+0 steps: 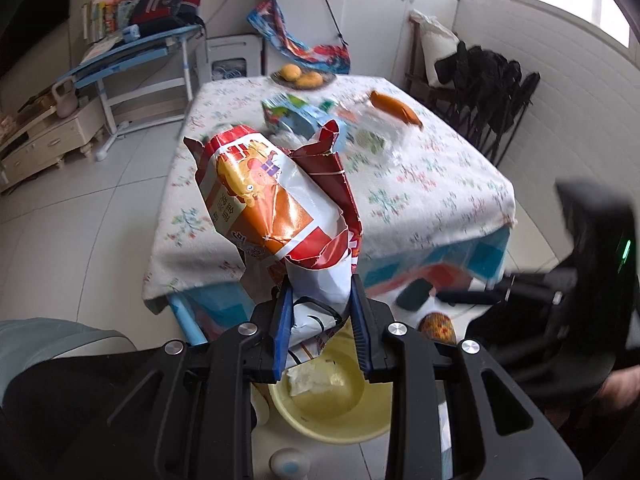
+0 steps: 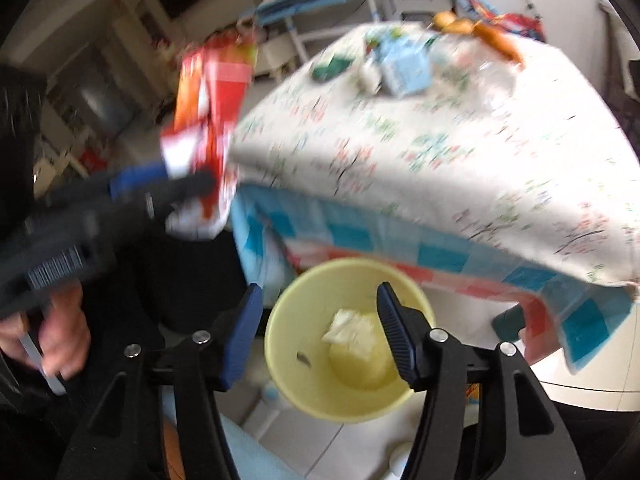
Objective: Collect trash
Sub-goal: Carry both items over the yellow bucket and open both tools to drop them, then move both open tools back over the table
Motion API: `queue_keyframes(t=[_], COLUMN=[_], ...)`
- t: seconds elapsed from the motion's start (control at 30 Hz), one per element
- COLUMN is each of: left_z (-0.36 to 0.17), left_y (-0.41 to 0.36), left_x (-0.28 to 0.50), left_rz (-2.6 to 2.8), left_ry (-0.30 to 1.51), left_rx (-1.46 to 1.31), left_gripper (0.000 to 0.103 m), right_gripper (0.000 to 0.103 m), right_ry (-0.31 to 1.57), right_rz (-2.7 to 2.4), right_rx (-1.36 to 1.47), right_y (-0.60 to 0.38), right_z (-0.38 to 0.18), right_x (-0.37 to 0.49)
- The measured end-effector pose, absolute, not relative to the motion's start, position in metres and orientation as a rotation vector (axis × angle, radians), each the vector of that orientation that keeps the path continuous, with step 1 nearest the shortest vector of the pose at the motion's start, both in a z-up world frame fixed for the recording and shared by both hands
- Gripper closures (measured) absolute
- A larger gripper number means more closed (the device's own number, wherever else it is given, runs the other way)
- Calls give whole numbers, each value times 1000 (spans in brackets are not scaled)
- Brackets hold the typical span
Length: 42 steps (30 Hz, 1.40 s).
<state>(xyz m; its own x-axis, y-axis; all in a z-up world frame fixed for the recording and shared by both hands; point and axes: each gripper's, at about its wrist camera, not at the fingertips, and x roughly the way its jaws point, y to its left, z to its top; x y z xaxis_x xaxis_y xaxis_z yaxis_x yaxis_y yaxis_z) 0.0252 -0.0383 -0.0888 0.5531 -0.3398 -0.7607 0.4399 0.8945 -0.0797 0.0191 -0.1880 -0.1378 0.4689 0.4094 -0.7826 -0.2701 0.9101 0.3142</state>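
My left gripper (image 1: 320, 292) is shut on the lower end of a crumpled red, orange and white snack bag (image 1: 276, 200), held upright above a yellow bin (image 1: 360, 420). A white crumpled paper (image 1: 316, 376) lies in the bin. In the right wrist view my right gripper (image 2: 320, 292) stands open over the yellow bin (image 2: 292, 360), nothing between its fingers, with the white paper (image 2: 352, 332) below. The snack bag (image 2: 212, 92) and left gripper (image 2: 188, 180) appear blurred at the left. On the table lie a blue-green carton (image 1: 296, 116), an orange wrapper (image 1: 396, 110) and clear plastic (image 1: 380, 136).
The table (image 1: 440, 200) has a flowered cloth and its edge overhangs the bin. A plate of buns (image 1: 302, 76) sits at its far end. Chairs with black clothing (image 1: 492, 80) stand to the right, a blue desk (image 1: 132, 52) and a low cabinet (image 1: 44, 140) to the left.
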Motion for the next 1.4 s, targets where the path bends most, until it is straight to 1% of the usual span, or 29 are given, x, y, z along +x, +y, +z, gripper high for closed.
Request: queue_keyframes(t=[0.2,0.27,0.47,0.5,0.57,0.63,0.7,0.77,0.87,0.93,1.07,1.17,1.3,1.4], left_z=[-110,-118,-152,-157,-165,-167,-168,-166,-157,-143,-116,-102,-88,-85], left_y=[-59,-65,-85,-88,-92,-93,-93,-92,-90,-87,-77,-72,-64,-62], left_x=[8,4,-8,-9,-11,-11,-11,-11,-10,-9,-8,-7,-1,4], left_rz=[-515,-533,-584,-587,-594,-584,-584,-579,-555,-505,-380,-318,-268,-252], left_ry=[950,988,1154,1175,1216,1229,1236,1223,1157,1066,879,795,741,731], left_rx=[202,228,324,347,377,398,402,406,392,371,361,343,311,298], left_gripper=[77,77,76,73,71,66,56,53,52,50,41,34,27,23], right_gripper=[44,42,38,38,36,35,35,35,35,34,34,33,31,31], right_ry=[882,834,759,755,749,742,739,733,719,710,701,695,687,693], right_rz=[319,273,187,183,179,177,176,173,164,155,142,140,141,144], right_rx=[213,234,291,296,300,302,306,309,313,310,288,267,248,243], right_y=[-213,-224,-241,-245,-245,-248,-251,-252,-254,-255,-253,-250,-246,-243], right_z=[-118,-111,-101,-99,-100,-99,-97,-96,-95,-94,-92,-90,-89,-90], right_x=[18,16,14,13,13,11,11,11,9,9,7,8,9,11])
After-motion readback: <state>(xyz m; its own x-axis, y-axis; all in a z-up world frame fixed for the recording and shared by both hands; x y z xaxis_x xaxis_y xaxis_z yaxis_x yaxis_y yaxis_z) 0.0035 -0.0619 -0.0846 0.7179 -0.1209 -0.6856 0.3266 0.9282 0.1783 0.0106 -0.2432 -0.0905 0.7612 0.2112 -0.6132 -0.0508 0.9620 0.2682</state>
